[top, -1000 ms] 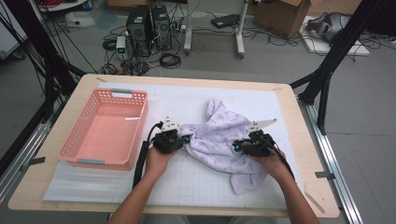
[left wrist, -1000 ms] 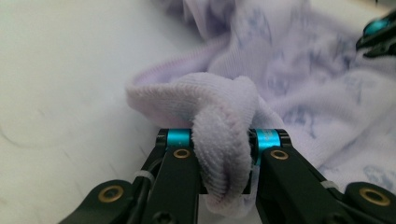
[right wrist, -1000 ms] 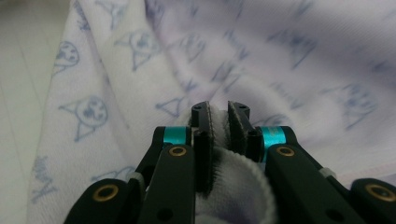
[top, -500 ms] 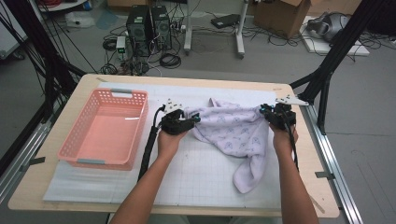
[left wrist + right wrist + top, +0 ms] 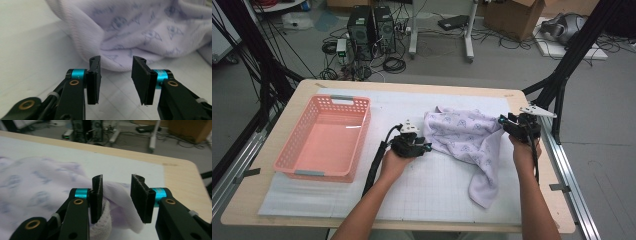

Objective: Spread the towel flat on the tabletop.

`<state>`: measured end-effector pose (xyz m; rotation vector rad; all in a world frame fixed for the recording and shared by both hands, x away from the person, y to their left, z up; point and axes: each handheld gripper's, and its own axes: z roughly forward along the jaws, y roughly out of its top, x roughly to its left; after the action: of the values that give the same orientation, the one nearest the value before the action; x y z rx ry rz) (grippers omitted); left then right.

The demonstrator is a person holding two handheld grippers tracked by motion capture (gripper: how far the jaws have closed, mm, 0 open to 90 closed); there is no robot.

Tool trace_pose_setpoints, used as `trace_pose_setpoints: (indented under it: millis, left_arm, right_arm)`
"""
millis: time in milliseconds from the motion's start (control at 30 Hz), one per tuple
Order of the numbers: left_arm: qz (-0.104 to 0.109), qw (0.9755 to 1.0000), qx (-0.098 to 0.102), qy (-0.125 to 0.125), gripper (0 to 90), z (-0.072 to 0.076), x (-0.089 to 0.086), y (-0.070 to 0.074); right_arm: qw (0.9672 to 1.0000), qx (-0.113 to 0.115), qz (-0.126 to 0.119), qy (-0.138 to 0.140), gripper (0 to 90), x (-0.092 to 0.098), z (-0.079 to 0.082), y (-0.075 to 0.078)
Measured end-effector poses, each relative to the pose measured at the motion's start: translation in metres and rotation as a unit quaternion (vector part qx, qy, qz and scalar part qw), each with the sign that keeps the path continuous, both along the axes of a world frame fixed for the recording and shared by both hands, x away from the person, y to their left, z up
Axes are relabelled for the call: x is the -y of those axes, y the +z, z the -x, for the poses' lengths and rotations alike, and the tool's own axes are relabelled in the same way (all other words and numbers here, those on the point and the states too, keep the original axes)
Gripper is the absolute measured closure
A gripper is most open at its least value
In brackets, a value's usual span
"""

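Observation:
A lavender cloth (image 5: 462,137) with a blue print lies spread on the white mat, and one end trails toward the front edge. My left gripper (image 5: 426,147) sits at the cloth's left edge. Its jaws have just been closing and stand apart with nothing between them (image 5: 117,60); the cloth's hem (image 5: 125,37) lies just past the tips. My right gripper (image 5: 503,121) is at the cloth's right corner near the table's right side. Its jaws have just been opening, and a fold of the cloth (image 5: 120,195) lies loose between them (image 5: 117,178), resting against one pad.
A pink plastic basket (image 5: 319,172) stands on the left of the mat. The wooden table edge (image 5: 557,150) runs close past my right hand. Computer towers and cables sit on the floor beyond the table.
Both hands pulled apart and stretched the bunched cloth flat. The right hand swung out to the table's right side. The left gripper then let go and drew back a little; the right jaws parted.

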<state>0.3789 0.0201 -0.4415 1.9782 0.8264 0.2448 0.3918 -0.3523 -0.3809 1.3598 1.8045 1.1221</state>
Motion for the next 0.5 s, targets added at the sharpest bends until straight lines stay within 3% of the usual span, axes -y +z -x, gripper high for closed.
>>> trace_pose_setpoints:
  millis: [133, 200, 267, 400, 500]
  left_arm:
    - [-0.012, 0.9998, 0.016, 0.000, 55.8, 0.003, 0.019, -0.005]
    - [-0.020, 0.9997, 0.016, -0.002, 52.8, 0.003, 0.027, -0.007]
    - [-0.038, 0.9991, 0.019, -0.008, 51.2, 0.003, 0.037, -0.008]
    - [-0.082, 0.9953, 0.047, -0.020, 50.4, 0.007, 0.055, -0.009]
    - [-0.108, 0.9918, 0.067, -0.014, 59.3, 0.010, 0.060, -0.009]
  right_arm:
    - [0.9985, -0.007, -0.002, 0.054, 57.1, -0.008, 0.024, 0.002]
    - [0.9973, -0.006, 0.015, 0.071, 56.1, -0.012, 0.035, 0.002]
    - [0.9954, -0.014, 0.013, 0.094, 55.1, -0.016, 0.047, -0.001]
    - [0.9938, -0.013, 0.009, 0.110, 54.2, -0.019, 0.062, -0.006]
    - [0.9924, -0.014, 0.000, 0.123, 53.8, -0.023, 0.070, -0.009]
